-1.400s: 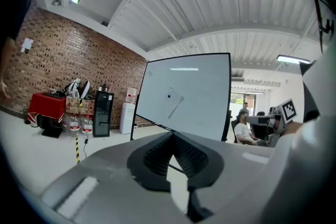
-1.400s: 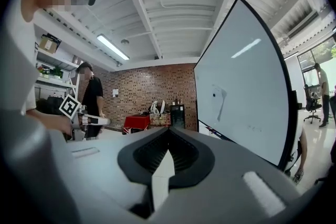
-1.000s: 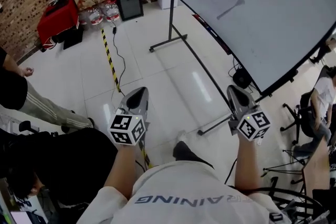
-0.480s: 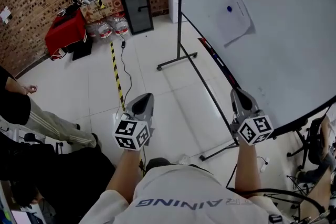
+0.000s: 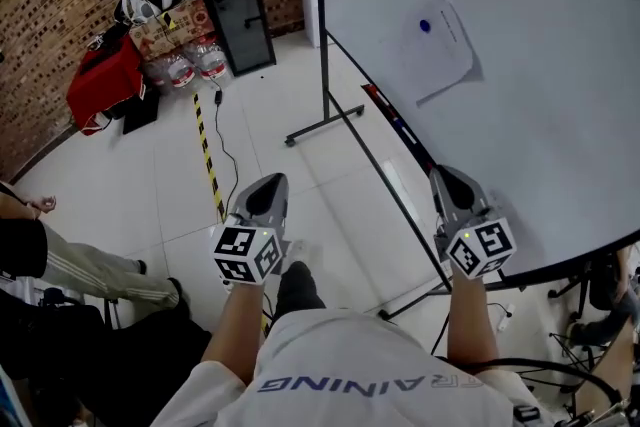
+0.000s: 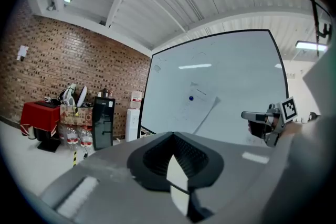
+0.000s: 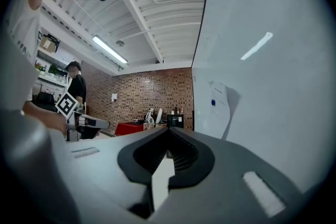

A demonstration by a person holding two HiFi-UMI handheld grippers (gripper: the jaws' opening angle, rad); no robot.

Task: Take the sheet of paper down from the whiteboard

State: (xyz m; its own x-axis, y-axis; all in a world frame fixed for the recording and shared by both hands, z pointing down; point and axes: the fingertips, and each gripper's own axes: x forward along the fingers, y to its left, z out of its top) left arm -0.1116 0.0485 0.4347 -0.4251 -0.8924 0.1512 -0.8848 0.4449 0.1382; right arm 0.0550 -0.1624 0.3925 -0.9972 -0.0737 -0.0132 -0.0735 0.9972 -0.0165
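Observation:
A white sheet of paper (image 5: pixel 440 47) hangs on the whiteboard (image 5: pixel 540 65), pinned near its top by a blue magnet (image 5: pixel 425 26); its lower corner lifts off the board. The paper (image 6: pixel 198 105) shows ahead in the left gripper view, and the paper (image 7: pixel 219 108) shows to the right in the right gripper view. My left gripper (image 5: pixel 268 190) is shut and empty, held out over the floor well short of the board. My right gripper (image 5: pixel 447 181) is shut and empty too, close beside the board's lower edge and below the paper.
The whiteboard stands on a black metal frame (image 5: pixel 330 110) with feet on the tiled floor. A black cabinet (image 5: pixel 236 0), water bottles (image 5: pixel 185 67) and a red-covered table (image 5: pixel 100 80) line the brick wall. A yellow-black floor strip (image 5: pixel 207 155) runs toward me. A seated person's legs (image 5: pixel 70 265) are at left.
Both grippers have travelled forward toward the whiteboard, still shut. The paper and board now sit larger and nearer in the head view.

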